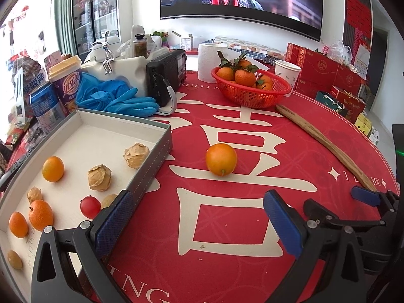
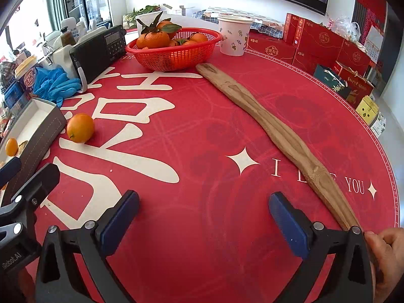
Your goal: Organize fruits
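So there's one small round orange fruit (image 1: 221, 159) sitting loose on the red round tablecloth with the big cream characters (image 1: 290, 156), just beside the outer wall of the shallow grey-sided cardboard tray with the white floor (image 1: 161, 151). The tray already holds a mix: a few more little orange fruits, some papery tan husked ones, and one small red tomato-looking fruit (image 1: 90, 206).

The left gripper with blue rubber pads (image 1: 199, 217) is spread wide with nothing in it, pointed pretty much at the loose fruit but not on it yet. The right gripper (image 2: 204, 217) is also wide and empty, hovering over bare cloth, well apart from the fruit.

What I'd worry about from here:

- That fruit is round and smooth, on flat cloth. If one pad touches it before the other, my guess is it just rolls off (probably toward the tray wall or out across the table).
- The left gripper's near finger (image 1: 113, 217) sits right over the tray's corner edge, so swinging in could bump the tray and jostle everything inside.
- Squeeze too hard and a soft little citrus could get squashed.
- The long flat wooden stick (image 2: 272, 126) lies by the right gripper and could get knocked toward the red plastic mesh basket of leafy tangerines (image 2: 174, 50).
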{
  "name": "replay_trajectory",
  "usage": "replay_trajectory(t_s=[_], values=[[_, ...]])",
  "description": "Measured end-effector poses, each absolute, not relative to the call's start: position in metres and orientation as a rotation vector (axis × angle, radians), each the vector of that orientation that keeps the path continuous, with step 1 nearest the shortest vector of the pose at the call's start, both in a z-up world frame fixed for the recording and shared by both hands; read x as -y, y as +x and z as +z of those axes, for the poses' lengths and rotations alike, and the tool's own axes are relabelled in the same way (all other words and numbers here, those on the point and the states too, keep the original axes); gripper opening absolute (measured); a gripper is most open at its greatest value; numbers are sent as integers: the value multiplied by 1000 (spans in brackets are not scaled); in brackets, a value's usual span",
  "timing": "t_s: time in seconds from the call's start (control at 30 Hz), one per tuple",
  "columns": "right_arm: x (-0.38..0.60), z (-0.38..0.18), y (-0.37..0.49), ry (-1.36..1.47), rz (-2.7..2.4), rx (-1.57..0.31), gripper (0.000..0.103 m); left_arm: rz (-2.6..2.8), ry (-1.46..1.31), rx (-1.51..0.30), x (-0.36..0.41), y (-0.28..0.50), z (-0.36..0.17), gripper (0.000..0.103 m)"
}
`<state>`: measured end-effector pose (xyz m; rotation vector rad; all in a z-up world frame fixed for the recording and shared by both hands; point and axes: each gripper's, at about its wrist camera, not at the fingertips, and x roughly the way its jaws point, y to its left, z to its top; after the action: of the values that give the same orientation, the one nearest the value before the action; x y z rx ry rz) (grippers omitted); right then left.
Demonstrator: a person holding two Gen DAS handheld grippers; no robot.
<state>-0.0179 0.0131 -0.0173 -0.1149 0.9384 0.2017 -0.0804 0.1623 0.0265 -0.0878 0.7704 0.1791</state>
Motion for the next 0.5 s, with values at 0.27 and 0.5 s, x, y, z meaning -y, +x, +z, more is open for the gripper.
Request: replay_trajectory(t_s=[0.27, 0.5], values=[[-13, -17, -18, -115, 202, -938, 103, 175, -103, -779, -163, -78, 27, 102], [-13, -17, -18, -115, 203, -937, 103, 173, -126, -797, -165, -72, 23, 102]])
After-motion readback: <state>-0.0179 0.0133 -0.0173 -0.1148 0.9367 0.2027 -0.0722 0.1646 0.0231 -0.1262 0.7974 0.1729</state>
